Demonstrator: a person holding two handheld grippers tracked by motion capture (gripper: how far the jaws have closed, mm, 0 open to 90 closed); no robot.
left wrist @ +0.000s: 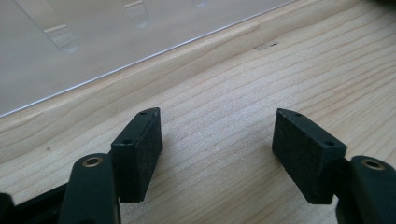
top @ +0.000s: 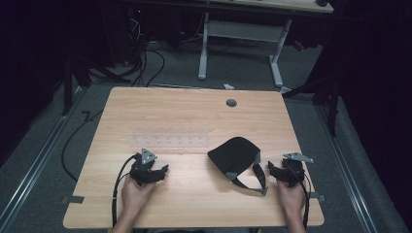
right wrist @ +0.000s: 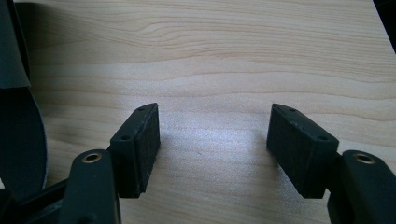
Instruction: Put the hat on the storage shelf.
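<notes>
Both left tongs [left wrist: 217,135] and right tongs [right wrist: 212,130] gape wide, empty, over the table [top: 194,116].

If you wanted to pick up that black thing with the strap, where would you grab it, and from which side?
Probably the strap of the black eye mask, taken with the right claw from the right. The strap loops out flat on the table toward that open claw, thin enough to pinch, while the padded body is broad and rounded.
</notes>
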